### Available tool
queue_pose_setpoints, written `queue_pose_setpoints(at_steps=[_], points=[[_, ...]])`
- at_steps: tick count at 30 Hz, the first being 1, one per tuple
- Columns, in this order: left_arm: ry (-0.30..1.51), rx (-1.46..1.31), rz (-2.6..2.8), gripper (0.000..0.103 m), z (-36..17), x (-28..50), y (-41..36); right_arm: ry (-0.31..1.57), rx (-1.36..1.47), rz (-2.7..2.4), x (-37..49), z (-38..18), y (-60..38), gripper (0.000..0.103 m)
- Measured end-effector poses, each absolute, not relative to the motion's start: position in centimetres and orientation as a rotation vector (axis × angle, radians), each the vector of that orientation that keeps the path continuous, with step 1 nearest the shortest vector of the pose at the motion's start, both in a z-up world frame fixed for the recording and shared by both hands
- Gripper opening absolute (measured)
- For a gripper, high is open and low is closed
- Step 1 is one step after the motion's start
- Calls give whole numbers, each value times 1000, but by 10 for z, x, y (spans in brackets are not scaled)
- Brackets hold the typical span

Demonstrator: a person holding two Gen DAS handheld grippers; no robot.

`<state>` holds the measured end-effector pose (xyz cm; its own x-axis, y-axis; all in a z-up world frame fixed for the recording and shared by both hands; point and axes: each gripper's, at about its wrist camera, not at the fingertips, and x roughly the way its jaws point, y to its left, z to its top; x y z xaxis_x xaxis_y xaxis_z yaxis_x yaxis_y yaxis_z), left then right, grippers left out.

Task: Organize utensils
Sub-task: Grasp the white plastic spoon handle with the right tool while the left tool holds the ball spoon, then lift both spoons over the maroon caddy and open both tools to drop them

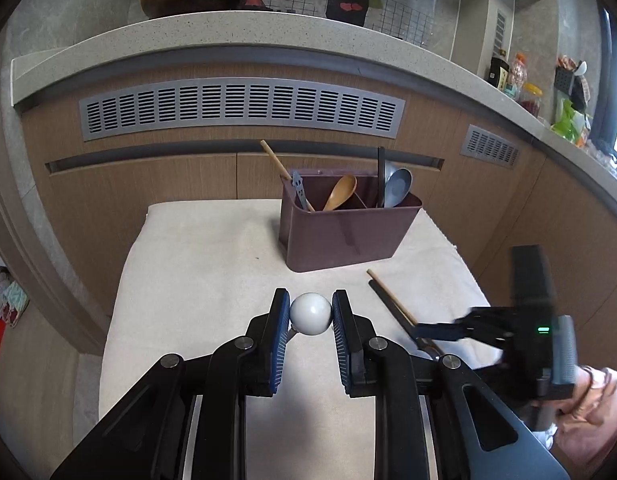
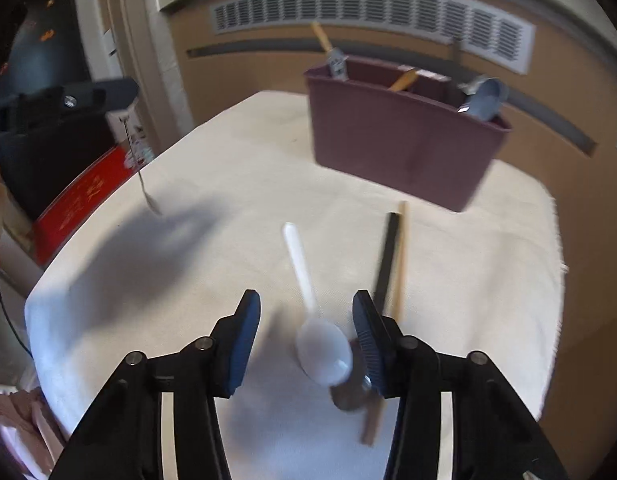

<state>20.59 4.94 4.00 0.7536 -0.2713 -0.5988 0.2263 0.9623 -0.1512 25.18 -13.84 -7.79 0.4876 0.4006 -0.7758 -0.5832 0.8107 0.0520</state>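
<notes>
My left gripper (image 1: 310, 314) is shut on a utensil with a white ball-shaped end (image 1: 310, 313), held above the cloth; in the right wrist view the left gripper (image 2: 122, 110) shows at upper left with the utensil's thin metal stem (image 2: 138, 168) hanging down. My right gripper (image 2: 306, 336) is open above a white plastic spoon (image 2: 320, 344) lying on the cloth, with a metal spoon (image 2: 350, 394), a black utensil handle (image 2: 388, 256) and a wooden chopstick (image 2: 400, 256) just to its right. The maroon utensil caddy (image 1: 340, 236) stands at the far side, holding a wooden spoon (image 1: 342, 191) and a grey ladle (image 1: 398, 188).
The small table carries a cream cloth (image 1: 204, 264). Wooden cabinet fronts with a grey vent (image 1: 240, 106) rise behind it, under a stone counter (image 1: 228, 36). A red box (image 2: 80, 200) sits on the floor to the left of the table.
</notes>
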Motion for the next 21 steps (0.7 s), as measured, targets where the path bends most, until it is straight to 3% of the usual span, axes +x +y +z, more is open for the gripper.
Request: queue_pose_setpoints(at_steps=[7, 10, 15, 17, 21], points=[[683, -97, -294, 23, 40, 211, 51, 934, -285, 618, 284, -101, -110, 39], [695, -124, -308, 23, 39, 215, 53, 950, -283, 624, 295, -104, -103, 30], [712, -135, -316, 23, 36, 217, 55, 968, -318, 633, 299, -104, -96, 24], [719, -141, -322, 23, 36, 216, 54, 969, -360, 627, 293, -103, -95, 9], [722, -141, -332, 23, 36, 218, 53, 946, -337, 584, 273, -90, -111, 9]])
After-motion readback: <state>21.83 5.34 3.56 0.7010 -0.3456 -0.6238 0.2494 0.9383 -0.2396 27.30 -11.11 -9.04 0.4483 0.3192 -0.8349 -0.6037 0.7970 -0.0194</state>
